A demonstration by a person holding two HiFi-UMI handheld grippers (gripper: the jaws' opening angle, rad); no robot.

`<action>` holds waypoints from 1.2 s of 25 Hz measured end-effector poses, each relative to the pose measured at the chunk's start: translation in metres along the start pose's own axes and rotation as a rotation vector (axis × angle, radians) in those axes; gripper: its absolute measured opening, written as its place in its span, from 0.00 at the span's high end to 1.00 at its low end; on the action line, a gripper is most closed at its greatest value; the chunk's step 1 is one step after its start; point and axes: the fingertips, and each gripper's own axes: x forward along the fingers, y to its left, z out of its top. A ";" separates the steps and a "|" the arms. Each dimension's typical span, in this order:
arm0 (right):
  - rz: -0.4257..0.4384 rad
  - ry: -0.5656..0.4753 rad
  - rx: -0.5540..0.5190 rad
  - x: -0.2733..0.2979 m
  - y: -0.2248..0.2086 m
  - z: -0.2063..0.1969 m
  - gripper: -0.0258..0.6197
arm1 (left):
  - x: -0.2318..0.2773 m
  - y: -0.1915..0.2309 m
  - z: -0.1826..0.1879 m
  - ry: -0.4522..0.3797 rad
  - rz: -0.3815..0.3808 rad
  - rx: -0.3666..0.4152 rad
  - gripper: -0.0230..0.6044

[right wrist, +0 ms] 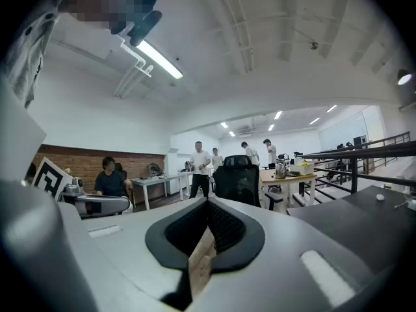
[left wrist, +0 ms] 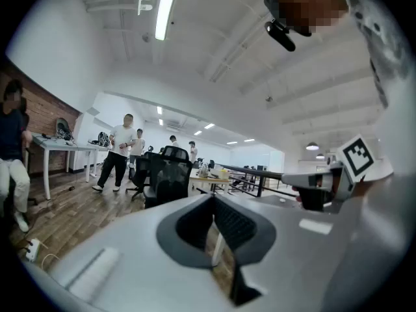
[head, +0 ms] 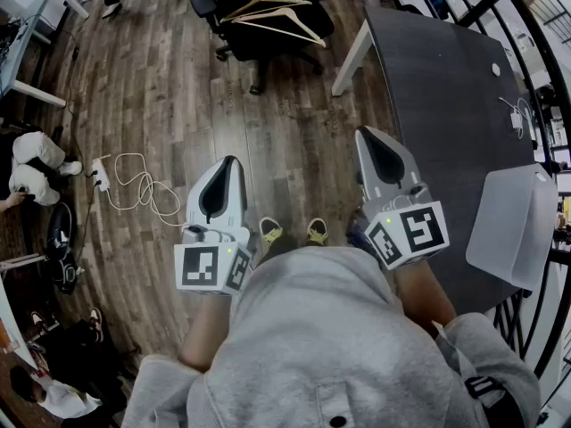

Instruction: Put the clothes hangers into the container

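Two pale wooden clothes hangers point(head: 278, 14) lie on the seat of a black office chair point(head: 259, 38) at the top of the head view, far ahead of both grippers. A pale plastic container point(head: 517, 221) sits at the near right end of the dark table. My left gripper point(head: 230, 161) point(left wrist: 213, 197) is held level over the wooden floor, its jaws shut with nothing between them. My right gripper point(head: 364, 134) point(right wrist: 208, 202) is beside the table's edge, its jaws also together and empty. The chair point(right wrist: 237, 177) shows beyond the tips, and the hangers are hidden in both gripper views.
A dark table point(head: 437, 87) runs along the right, with a railing behind it. A white cable and power strip point(head: 134, 185) lie on the floor at the left. People sit and stand at the left edge and beyond the chair point(left wrist: 168, 174).
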 end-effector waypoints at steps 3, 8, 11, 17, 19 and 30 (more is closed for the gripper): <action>0.015 0.019 -0.006 -0.002 0.004 -0.005 0.96 | -0.002 0.000 0.002 0.028 0.038 0.012 0.94; 0.003 0.020 0.003 -0.004 0.005 -0.007 0.96 | 0.000 -0.006 0.003 0.039 0.012 0.015 0.94; -0.004 0.022 0.018 -0.003 0.008 -0.009 0.96 | -0.001 -0.006 0.002 0.039 -0.002 0.027 0.94; 0.017 0.008 0.056 -0.003 0.022 -0.006 0.96 | -0.005 -0.004 -0.002 0.049 -0.009 0.073 0.94; 0.029 0.008 0.051 0.003 0.034 -0.007 0.96 | -0.006 0.002 -0.004 0.052 -0.014 0.067 0.94; 0.036 0.011 0.037 0.018 0.073 -0.008 0.96 | -0.026 0.032 -0.004 0.097 -0.040 0.044 0.94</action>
